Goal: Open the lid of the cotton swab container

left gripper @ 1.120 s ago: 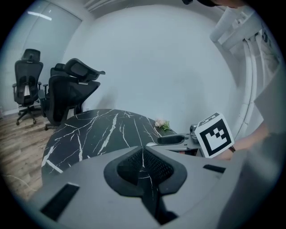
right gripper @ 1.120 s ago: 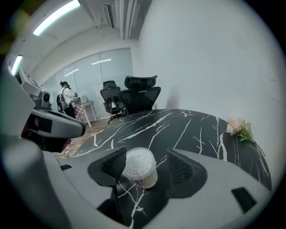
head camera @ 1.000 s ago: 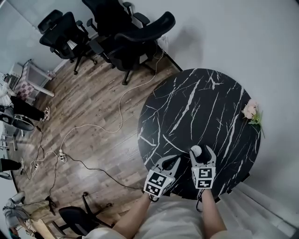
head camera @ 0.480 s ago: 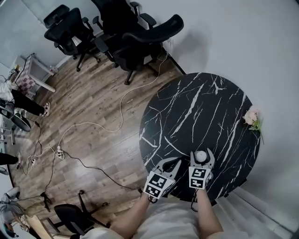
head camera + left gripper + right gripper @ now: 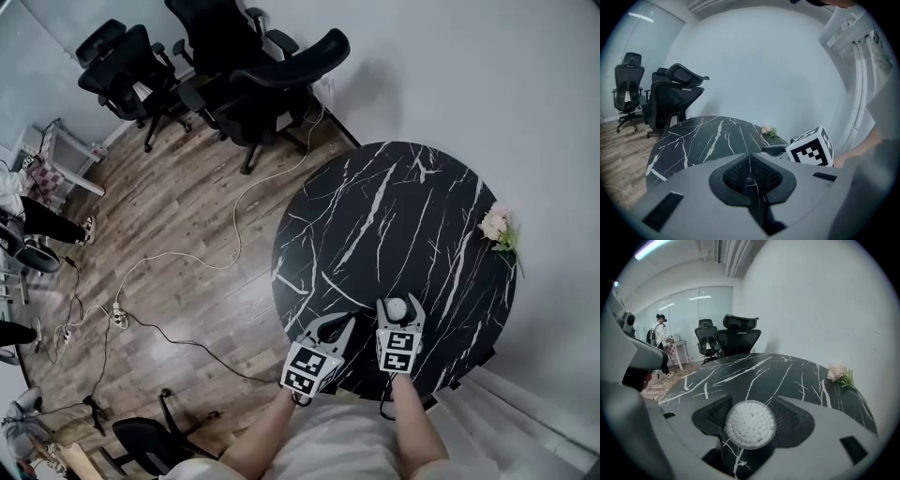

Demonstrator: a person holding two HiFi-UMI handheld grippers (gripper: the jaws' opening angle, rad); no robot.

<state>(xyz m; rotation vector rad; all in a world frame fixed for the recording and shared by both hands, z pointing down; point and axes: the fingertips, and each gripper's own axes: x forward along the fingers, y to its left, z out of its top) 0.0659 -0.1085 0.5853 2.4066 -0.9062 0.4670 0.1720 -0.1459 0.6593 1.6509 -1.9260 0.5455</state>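
The cotton swab container (image 5: 397,307) is a small round tub standing near the front edge of the black marble table (image 5: 394,216). In the right gripper view the container (image 5: 751,423) shows a packed disc of white swab tips at its top. My right gripper (image 5: 397,309) is shut on it, one pad on each side (image 5: 752,418). My left gripper (image 5: 339,325) hovers just left of it, over the table's edge. Its jaws meet in a thin line (image 5: 750,161) with nothing between them. Whether a clear lid covers the swabs I cannot tell.
A pink flower sprig (image 5: 497,228) lies at the table's right rim. Black office chairs (image 5: 253,75) stand beyond the table on the wood floor, where cables (image 5: 187,253) trail. A white wall runs along the right. A person (image 5: 658,341) stands far off.
The right gripper's fingers stand closer in around the container than a second ago. The left gripper has kept its place. The head view has shifted a little.
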